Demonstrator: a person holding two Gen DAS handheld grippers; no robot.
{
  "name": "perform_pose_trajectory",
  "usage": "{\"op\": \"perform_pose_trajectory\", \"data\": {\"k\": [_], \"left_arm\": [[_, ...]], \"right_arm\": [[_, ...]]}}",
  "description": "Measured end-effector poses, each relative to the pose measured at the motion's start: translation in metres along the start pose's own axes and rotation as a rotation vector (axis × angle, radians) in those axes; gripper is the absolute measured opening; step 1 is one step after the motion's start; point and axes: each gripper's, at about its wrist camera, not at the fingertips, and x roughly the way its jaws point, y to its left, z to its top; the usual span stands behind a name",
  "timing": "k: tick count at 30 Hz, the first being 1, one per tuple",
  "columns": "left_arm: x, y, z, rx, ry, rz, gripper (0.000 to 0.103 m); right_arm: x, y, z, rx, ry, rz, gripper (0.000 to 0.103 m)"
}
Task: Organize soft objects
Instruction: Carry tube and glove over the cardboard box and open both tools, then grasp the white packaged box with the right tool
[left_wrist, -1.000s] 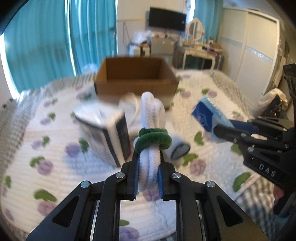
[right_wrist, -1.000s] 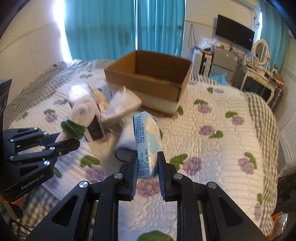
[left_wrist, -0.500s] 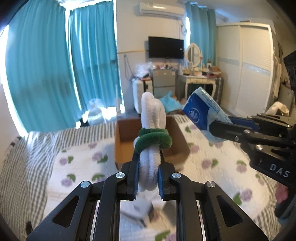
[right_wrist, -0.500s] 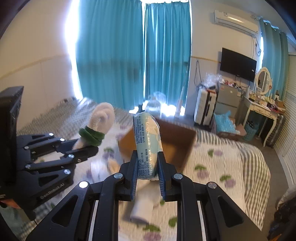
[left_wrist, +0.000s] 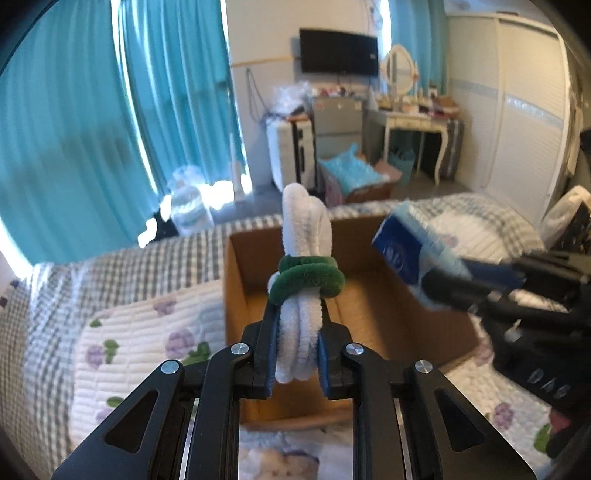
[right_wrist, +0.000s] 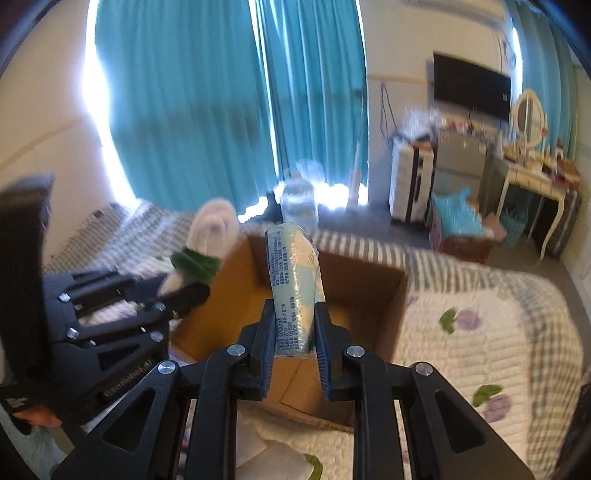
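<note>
My left gripper (left_wrist: 297, 325) is shut on a rolled white towel tied with a green band (left_wrist: 304, 280), held upright above the open cardboard box (left_wrist: 388, 317). My right gripper (right_wrist: 294, 314) is shut on a pale blue tissue pack (right_wrist: 295, 280), also above the box (right_wrist: 351, 295). In the left wrist view the right gripper (left_wrist: 443, 280) comes in from the right with the pack (left_wrist: 410, 251) over the box. In the right wrist view the left gripper (right_wrist: 177, 291) and towel (right_wrist: 210, 240) are at the box's left wall.
The box sits on a bed with a white quilt with purple flowers (left_wrist: 140, 332) over a grey checked blanket (left_wrist: 110, 266). More soft white items lie in front of the box (left_wrist: 280, 454). Teal curtains (right_wrist: 203, 92), a dresser and a wardrobe stand beyond.
Both grippers have risen from the quilt with their items, moved forward, and now tilt down over the box. The box is closer and its inside shows.
</note>
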Motion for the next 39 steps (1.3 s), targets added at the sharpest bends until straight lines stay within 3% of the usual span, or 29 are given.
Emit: {"op": "perform_pose_trajectory", "data": {"k": [4, 6, 10, 11, 15, 17, 20, 23, 29, 31, 34, 39], "left_arm": [[0.021, 0.002, -0.005, -0.003, 0.054, -0.019, 0.024], [0.025, 0.002, -0.006, 0.0, 0.066, -0.003, 0.03], [0.013, 0.002, -0.002, -0.023, 0.039, 0.047, 0.069], [0.006, 0.004, -0.002, -0.037, 0.022, 0.058, 0.074], [-0.026, 0.008, 0.003, -0.055, -0.008, 0.079, 0.076], [-0.054, 0.008, 0.006, -0.049, -0.043, 0.095, 0.077], [-0.097, 0.007, 0.006, -0.048, -0.106, 0.12, 0.09], [-0.14, 0.008, 0.0, -0.047, -0.162, 0.139, 0.094], [-0.194, 0.024, -0.034, -0.079, -0.16, 0.145, 0.094], [-0.205, 0.028, -0.048, -0.085, -0.146, 0.126, 0.094], [-0.22, 0.034, -0.078, -0.101, -0.159, 0.154, 0.094], [-0.208, 0.049, -0.12, -0.173, -0.138, 0.181, 0.094]], "right_arm": [[0.048, -0.017, -0.02, 0.032, 0.065, -0.01, 0.019], [0.06, -0.025, -0.03, 0.041, 0.073, -0.021, 0.023], [0.061, -0.03, -0.035, 0.028, 0.066, -0.068, 0.065], [0.055, -0.03, -0.034, 0.03, 0.05, -0.075, 0.065], [0.021, -0.03, -0.021, 0.037, 0.001, -0.09, 0.069], [0.0, -0.026, -0.016, 0.035, -0.025, -0.097, 0.077], [-0.037, -0.015, -0.01, 0.016, -0.056, -0.112, 0.082], [-0.074, -0.003, -0.009, -0.017, -0.074, -0.134, 0.088], [-0.134, 0.029, -0.024, -0.09, -0.099, -0.12, 0.097], [-0.143, 0.042, -0.035, -0.117, -0.091, -0.114, 0.103], [-0.146, 0.062, -0.056, -0.159, -0.08, -0.099, 0.103], [-0.115, 0.096, -0.092, -0.216, -0.011, -0.049, 0.103]]}}
